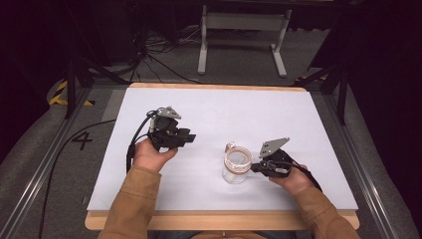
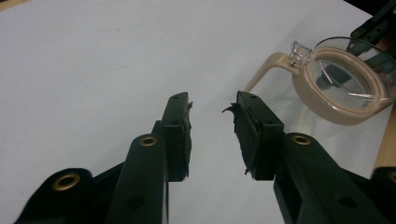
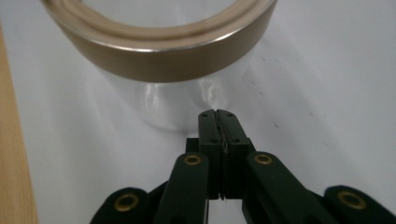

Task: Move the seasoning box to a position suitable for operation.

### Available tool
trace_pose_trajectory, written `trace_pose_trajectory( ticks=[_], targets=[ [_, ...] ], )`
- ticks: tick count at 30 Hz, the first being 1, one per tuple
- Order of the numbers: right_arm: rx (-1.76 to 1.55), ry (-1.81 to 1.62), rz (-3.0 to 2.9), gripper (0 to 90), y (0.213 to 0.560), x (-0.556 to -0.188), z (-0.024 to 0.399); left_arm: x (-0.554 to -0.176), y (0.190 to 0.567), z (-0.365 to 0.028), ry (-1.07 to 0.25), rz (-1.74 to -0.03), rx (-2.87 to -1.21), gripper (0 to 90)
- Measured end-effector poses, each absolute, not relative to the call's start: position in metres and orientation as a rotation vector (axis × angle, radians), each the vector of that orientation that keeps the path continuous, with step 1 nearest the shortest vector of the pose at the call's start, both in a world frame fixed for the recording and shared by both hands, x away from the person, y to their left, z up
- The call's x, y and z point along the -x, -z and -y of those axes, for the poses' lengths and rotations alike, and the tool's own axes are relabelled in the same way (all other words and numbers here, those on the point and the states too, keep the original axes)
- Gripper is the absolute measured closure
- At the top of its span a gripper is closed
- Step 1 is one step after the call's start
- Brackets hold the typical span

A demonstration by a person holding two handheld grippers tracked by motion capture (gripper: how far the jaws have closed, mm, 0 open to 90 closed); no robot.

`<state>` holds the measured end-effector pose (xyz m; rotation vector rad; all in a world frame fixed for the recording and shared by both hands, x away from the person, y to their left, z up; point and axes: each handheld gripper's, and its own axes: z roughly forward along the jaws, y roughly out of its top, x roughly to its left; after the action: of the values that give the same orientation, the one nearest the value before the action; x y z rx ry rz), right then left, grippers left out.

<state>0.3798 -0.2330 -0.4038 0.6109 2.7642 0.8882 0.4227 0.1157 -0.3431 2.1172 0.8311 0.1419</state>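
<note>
Right gripper [image 3: 218, 113] nearest, jaws pressed together, empty, tips just beside glass jar [image 1: 235, 168] standing near table [image 1: 308, 149] front edge. Left gripper [image 2: 212, 109] half spread, empty, well apart. Likely light, rigid, slippery, breakable; best gripped across tan rim [image 3: 159, 60].

we see the right hand-held gripper [image 3: 218, 113] rising from the bottom edge, its two black jaws pressed flat together with nothing between them. just past the tips stands a clear jar [image 3: 173, 100] with a broad tan band around its mouth; the tips sit close to its glass wall, perhaps touching, though the blur leaves that unsure. the jar rests on a white surface [image 3: 327, 93], with a wooden strip [image 3: 14, 163] along the left edge.
</note>
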Motion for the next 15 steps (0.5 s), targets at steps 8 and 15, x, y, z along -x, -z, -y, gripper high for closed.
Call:
trace_pose_trajectory(
  ticks=[8, 15],
  targets=[
    [-0.500, -0.919, -2.772, 89.4, 0.403, -0.370, 0.223, -0.428, 0.351, -0.108, -0.118, -0.811, -2.119, 77.5],
    [-0.608, -1.000, -2.711, 89.4, 0.397, -0.376, 0.246, -0.428, 0.366, -0.083, -0.152, -0.693, -2.222, 87.3]
  ],
)
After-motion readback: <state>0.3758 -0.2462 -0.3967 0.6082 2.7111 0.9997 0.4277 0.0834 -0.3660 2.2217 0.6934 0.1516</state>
